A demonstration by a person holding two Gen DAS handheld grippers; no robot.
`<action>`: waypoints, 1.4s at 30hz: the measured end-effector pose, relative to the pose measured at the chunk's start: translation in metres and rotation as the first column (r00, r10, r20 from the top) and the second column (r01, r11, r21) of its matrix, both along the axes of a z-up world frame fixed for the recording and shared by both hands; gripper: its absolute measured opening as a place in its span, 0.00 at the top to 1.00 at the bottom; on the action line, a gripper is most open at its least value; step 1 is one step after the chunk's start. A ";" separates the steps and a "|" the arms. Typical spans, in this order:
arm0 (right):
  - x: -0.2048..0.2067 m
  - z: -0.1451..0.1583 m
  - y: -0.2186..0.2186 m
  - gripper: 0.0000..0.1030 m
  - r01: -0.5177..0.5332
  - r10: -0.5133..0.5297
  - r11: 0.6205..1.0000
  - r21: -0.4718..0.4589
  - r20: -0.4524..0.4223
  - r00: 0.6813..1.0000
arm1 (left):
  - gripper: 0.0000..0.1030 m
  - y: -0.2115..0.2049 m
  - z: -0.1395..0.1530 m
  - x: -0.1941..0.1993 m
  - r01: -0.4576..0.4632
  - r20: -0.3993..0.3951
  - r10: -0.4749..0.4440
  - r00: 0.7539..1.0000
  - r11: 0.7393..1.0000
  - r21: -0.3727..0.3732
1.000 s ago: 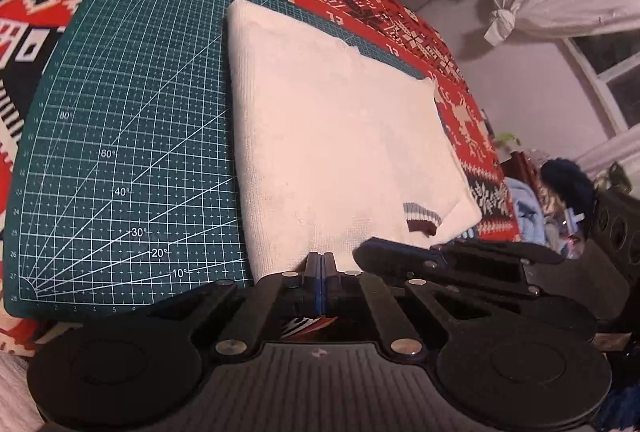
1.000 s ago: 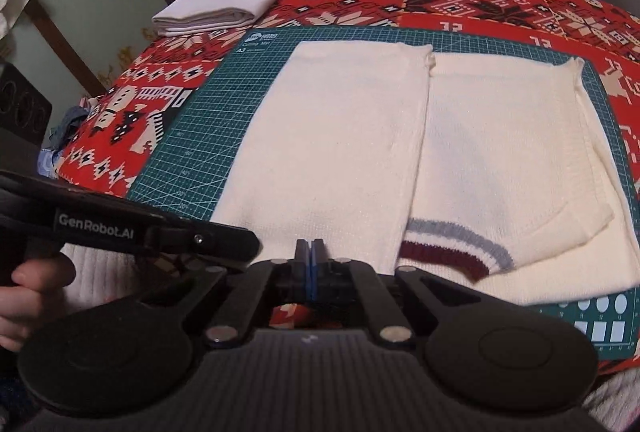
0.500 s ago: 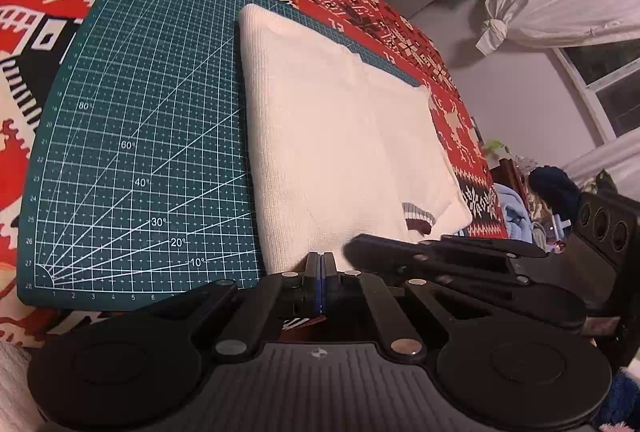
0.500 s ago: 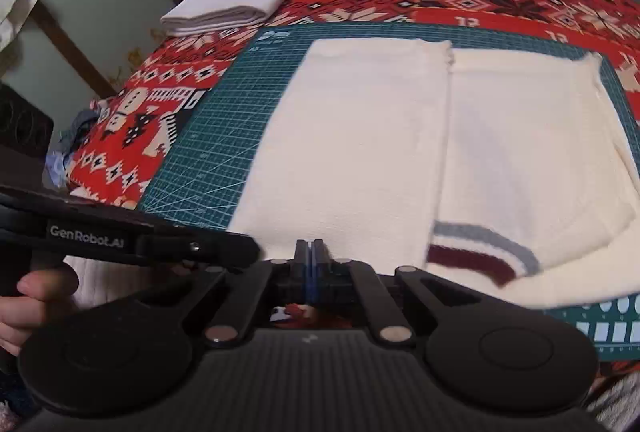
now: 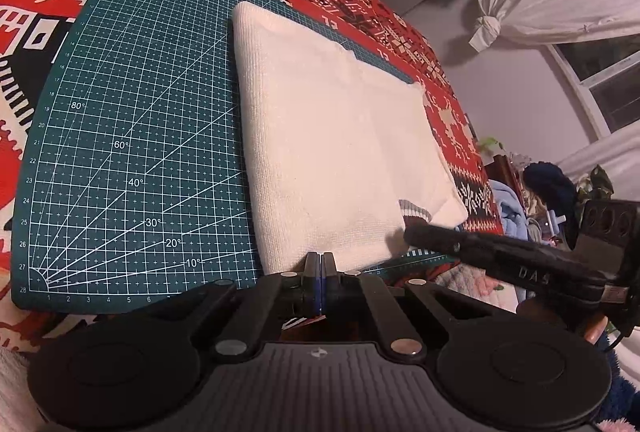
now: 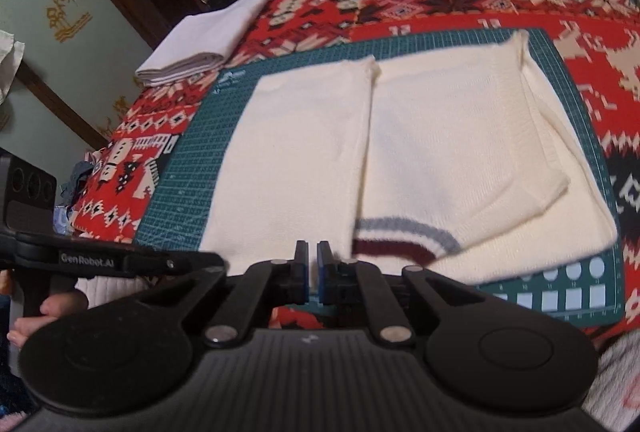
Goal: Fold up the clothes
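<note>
The cream sweater lies partly folded on the green mat, the left gripper is pressed together, the right gripper barely apart, so both should pinch the near edge and fold it away evenly

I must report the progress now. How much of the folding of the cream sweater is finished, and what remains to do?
Done: the cream sweater lies on the green cutting mat with both sides folded inward, the striped cuff on top. A folded white cloth lies beyond the mat. In hand: nothing; the left tongs are shut and empty, the right tongs slightly apart at the sweater's near edge. Probably left: the final fold, near edge to far edge.
</note>
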State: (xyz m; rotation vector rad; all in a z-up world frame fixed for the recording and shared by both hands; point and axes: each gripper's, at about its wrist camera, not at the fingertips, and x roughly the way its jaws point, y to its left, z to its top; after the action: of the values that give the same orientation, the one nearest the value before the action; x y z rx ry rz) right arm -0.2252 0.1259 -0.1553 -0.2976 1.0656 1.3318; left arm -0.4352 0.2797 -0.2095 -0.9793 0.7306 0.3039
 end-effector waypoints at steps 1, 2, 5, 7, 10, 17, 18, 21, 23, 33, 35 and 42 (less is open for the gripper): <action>0.001 -0.002 0.003 0.93 0.007 -0.007 1.000 -0.004 0.007 1.000 | 0.97 0.000 0.000 0.000 -0.001 0.001 0.001 1.000 1.000 -0.002; 0.002 -0.006 0.005 0.93 0.013 -0.013 1.000 -0.012 0.012 1.000 | 0.97 0.000 0.001 -0.001 -0.002 0.007 0.002 1.000 1.000 0.000; 0.003 -0.017 -0.002 1.00 0.024 -0.023 0.999 -0.024 0.033 0.999 | 0.98 -0.002 0.006 -0.004 -0.009 0.034 0.009 0.999 1.000 0.015; 0.004 -0.018 -0.011 1.00 0.029 -0.028 0.999 -0.026 0.039 0.999 | 0.98 -0.002 0.012 -0.007 -0.024 0.068 0.022 0.997 0.999 0.036; 0.010 -0.019 -0.021 0.92 0.037 -0.037 0.999 -0.025 -0.012 0.999 | 0.97 0.001 0.018 -0.009 -0.062 0.096 0.055 0.994 0.996 0.069; 0.021 0.003 -0.034 0.91 0.079 -0.079 0.997 0.024 0.013 0.997 | 0.98 0.007 0.008 -0.001 -0.083 0.017 0.081 0.997 0.992 0.092; 0.024 0.006 -0.037 0.91 0.092 -0.093 0.995 0.027 0.021 0.995 | 0.98 0.005 0.009 -0.001 -0.078 0.014 0.077 0.997 0.992 0.098; 0.042 0.015 -0.055 0.87 0.174 -0.177 0.984 0.047 0.072 0.982 | 0.98 0.000 0.011 -0.003 -0.057 0.022 0.055 0.998 0.993 0.104; 0.059 0.018 -0.072 0.78 0.245 -0.249 0.968 0.053 0.112 0.962 | 0.97 -0.001 0.012 -0.007 -0.044 0.043 0.040 0.998 0.994 0.096; 0.110 -0.017 -0.101 0.74 0.442 -0.434 0.897 -0.011 0.173 0.884 | 0.97 -0.007 0.012 0.009 0.005 0.023 -0.007 1.000 0.997 0.073; 0.113 -0.024 -0.099 0.74 0.452 -0.445 0.892 -0.008 0.155 0.882 | 0.97 -0.009 0.013 0.013 0.012 0.011 -0.013 1.000 0.997 0.073; 0.118 -0.027 -0.093 0.92 0.437 -0.435 0.899 0.011 0.111 0.893 | 0.97 -0.014 0.021 0.033 0.036 -0.008 -0.035 0.999 0.997 0.069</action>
State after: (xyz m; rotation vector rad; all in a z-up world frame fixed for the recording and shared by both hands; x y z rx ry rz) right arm -0.1072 0.0334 -0.1828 -0.1278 0.9774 0.8928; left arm -0.4027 0.2653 -0.1885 -0.8991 0.7379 0.2996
